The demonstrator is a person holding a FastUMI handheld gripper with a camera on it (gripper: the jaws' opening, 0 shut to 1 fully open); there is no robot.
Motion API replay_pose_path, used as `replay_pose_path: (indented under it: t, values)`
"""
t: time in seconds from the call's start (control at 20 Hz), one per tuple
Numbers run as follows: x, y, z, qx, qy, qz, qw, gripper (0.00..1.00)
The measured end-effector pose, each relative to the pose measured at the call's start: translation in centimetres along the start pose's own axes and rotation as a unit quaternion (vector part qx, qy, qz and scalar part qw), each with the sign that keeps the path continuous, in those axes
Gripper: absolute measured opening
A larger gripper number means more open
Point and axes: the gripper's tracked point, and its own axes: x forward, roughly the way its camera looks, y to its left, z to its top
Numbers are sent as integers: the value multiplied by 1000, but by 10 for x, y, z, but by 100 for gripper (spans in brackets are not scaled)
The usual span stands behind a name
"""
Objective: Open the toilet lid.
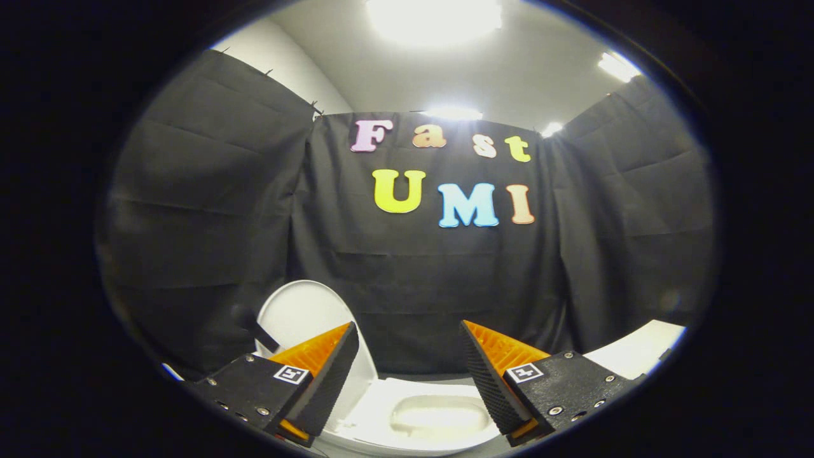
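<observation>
A white toilet sits low ahead of me. Its lid [299, 315] stands raised, nearly upright, behind my left finger [327, 366]. The seat ring [381, 407] and the bowl [439, 416] lie uncovered between and below my two fingers. My gripper [410, 343] is open, the orange and black fingers spread wide with nothing between them. The right finger [489, 369] hangs over the seat's right side. Neither finger touches the lid or the seat as far as I can tell.
Black cloth walls close the booth behind and on both sides of the toilet. A white surface [636, 353] shows beyond the right finger. A dark handle-like part [257, 331] sticks out near the lid's left edge. Ceiling lights glare above.
</observation>
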Motion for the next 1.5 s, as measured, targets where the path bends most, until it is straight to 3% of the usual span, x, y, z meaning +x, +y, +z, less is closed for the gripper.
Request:
replay_pose_path:
  t: [0.25,0.65,0.9,1.1,1.5]
  values:
    - [-23,-52,-16,-10,-7,-48,999,97]
    - [-56,-102,-65,0,-15,-81,997,97]
    - [-74,-107,-101,-6,-17,-86,996,97]
    - [-76,-107,-140,-7,17,-89,996,97]
    - [-76,-101,-154,5,29,-89,996,97]
